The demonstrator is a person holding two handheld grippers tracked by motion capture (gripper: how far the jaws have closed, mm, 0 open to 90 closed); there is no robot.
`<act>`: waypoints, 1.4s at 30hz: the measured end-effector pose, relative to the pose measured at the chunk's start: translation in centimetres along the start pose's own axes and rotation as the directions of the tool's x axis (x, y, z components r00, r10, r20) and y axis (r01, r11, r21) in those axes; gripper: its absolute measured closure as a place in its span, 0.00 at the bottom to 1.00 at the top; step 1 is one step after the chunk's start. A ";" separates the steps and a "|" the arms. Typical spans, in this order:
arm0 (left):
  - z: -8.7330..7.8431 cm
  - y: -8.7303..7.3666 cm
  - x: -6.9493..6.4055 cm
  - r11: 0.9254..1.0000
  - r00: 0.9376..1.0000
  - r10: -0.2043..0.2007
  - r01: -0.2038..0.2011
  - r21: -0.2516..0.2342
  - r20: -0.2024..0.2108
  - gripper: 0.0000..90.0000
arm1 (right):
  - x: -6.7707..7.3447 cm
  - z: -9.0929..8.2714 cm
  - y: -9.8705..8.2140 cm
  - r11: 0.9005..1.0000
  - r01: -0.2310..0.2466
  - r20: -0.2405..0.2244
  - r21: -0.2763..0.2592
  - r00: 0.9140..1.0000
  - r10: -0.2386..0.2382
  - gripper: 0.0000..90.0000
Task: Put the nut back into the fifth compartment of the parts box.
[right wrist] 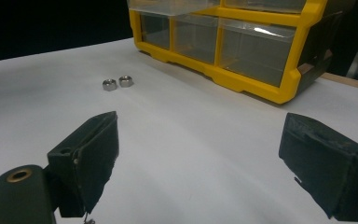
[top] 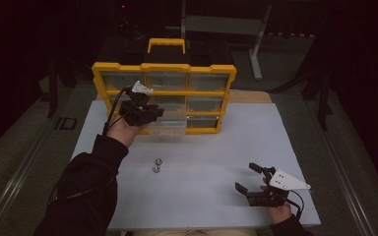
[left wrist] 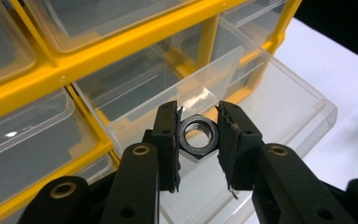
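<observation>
My left gripper point(left wrist: 198, 135) is shut on a steel hex nut point(left wrist: 197, 136), held between its black pads just above a pulled-out clear drawer point(left wrist: 242, 154) of the yellow organizer point(left wrist: 135, 39). From above, the left gripper point(top: 145, 110) hovers at the organizer's point(top: 163, 68) lower left, over the open drawer point(top: 166, 126). Two more nuts point(top: 157, 164) lie together on the white table point(top: 202, 191); they appear far left as nuts point(right wrist: 117, 83) in the right gripper view. My right gripper point(top: 248, 178) rests low near the front right, jaws wide apart and empty, as the right gripper point(right wrist: 200, 149) view confirms.
The organizer point(right wrist: 242, 51) stands upright at the table's back with several clear drawers and a carry handle point(top: 167, 43) behind it. A metal frame point(top: 256, 39) stands on the dark floor beyond. The table's wooden edge point(top: 251, 97) peeks out behind the organizer.
</observation>
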State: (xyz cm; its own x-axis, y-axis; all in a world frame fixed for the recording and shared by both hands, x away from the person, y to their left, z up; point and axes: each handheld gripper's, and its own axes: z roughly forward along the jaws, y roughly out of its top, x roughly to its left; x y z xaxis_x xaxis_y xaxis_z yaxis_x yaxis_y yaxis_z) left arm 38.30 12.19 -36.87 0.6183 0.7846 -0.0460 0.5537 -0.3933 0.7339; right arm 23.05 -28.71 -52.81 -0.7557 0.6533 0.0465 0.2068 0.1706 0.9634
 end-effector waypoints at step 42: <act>-3.2 0.4 1.0 0.998 0.999 -0.004 0.006 -0.058 0.044 0.00 | 0.0 0.2 -0.1 1.000 -0.001 -0.011 0.012 1.000 0.002 0.14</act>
State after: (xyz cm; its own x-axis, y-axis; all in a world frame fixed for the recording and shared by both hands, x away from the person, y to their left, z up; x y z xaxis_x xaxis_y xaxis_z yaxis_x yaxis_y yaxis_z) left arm 37.29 14.35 -34.47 0.6400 0.7644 -0.0783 0.5240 -0.3597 0.7720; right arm 23.14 -28.61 -52.92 -0.7621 0.6455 0.0508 0.2154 0.1787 0.9600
